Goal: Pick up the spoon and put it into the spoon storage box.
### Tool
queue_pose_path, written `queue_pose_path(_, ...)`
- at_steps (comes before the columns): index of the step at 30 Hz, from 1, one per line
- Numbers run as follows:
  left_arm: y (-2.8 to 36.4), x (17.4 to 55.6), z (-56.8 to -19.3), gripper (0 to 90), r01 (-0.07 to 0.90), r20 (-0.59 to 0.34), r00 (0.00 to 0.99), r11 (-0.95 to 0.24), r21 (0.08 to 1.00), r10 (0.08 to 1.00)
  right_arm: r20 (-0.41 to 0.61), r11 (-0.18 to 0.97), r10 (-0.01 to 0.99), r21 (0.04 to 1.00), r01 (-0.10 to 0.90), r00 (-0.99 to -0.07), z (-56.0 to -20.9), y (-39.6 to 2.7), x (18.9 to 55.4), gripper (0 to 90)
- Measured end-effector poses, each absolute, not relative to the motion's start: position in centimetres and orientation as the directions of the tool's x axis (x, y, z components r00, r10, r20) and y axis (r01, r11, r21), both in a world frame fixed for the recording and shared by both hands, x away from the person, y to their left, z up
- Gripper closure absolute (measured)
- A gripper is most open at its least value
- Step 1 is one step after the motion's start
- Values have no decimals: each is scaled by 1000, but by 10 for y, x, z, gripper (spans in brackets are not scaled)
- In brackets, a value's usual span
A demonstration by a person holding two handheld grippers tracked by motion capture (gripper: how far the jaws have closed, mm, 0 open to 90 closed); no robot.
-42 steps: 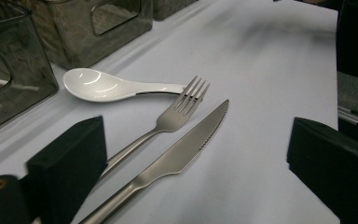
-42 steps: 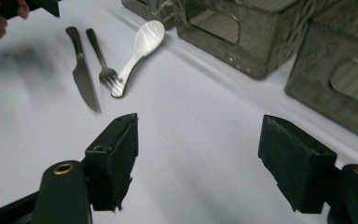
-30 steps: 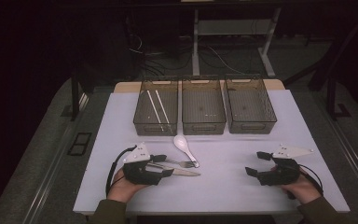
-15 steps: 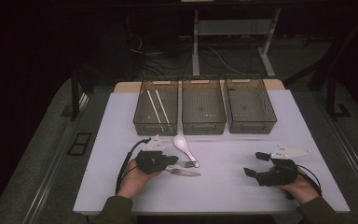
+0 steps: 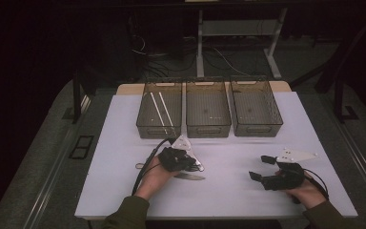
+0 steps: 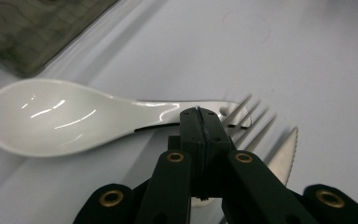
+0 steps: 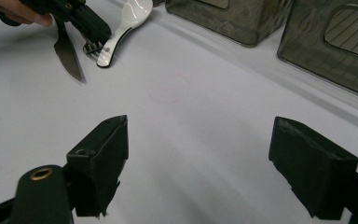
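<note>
Spoon (image 6: 56, 121) front and centre: white, glossy, lying bowl-up and flat on the pale tabletop (image 5: 228, 191), near the person's edge and left of the middle. Resting just ahead of the row of three bins, well short of them.

Right beside its handle end, a metal fork (image 6: 256, 123), tines fanned out and touching or overlapping the handle tip; hard to say which. Next to the fork, a knife (image 6: 284, 158), serrated edge showing, blade pointing away from the left hand.

Left tool (image 6: 200, 126) down low over that cluster, jaws pressed fully together, only a thin seam between the pads. Tips sitting right at the spoon's handle end, in front of the fork tines. Impossible to tell whether anything is pinched in there; nothing visible between the pads.

Right tool (image 7: 198, 163) well apart on the other side, held just above bare tabletop, jaws spread wide, gripping nothing. Pointed across toward the cutlery and the left hand.

Farther back, the left bin (image 5: 159, 119) with two pale sticks lying in it, the middle bin (image 5: 208, 126) beside it, the right bin (image 5: 256, 125) last in line.
</note>
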State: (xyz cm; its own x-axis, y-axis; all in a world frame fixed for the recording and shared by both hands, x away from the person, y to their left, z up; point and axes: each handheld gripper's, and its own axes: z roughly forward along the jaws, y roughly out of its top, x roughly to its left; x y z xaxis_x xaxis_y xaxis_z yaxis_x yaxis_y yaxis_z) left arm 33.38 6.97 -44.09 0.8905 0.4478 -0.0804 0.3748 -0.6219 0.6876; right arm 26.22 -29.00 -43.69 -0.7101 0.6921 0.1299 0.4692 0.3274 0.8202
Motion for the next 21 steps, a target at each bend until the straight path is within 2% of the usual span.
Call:
queue_pose_path(8,59,340,-442,887,391,-101,885,-607,692,455,127,329,692,820,468,-710,-437,-290,262,196)
queue_pose_path(16,44,349,-440,887,356,-73,898,-619,700,434,121,335,692,819,465,-711,-437,-290,262,197)
queue_pose_path(21,34,353,-442,887,366,-83,895,-614,700,439,121,335,693,819,466,-711,-437,-290,262,197)
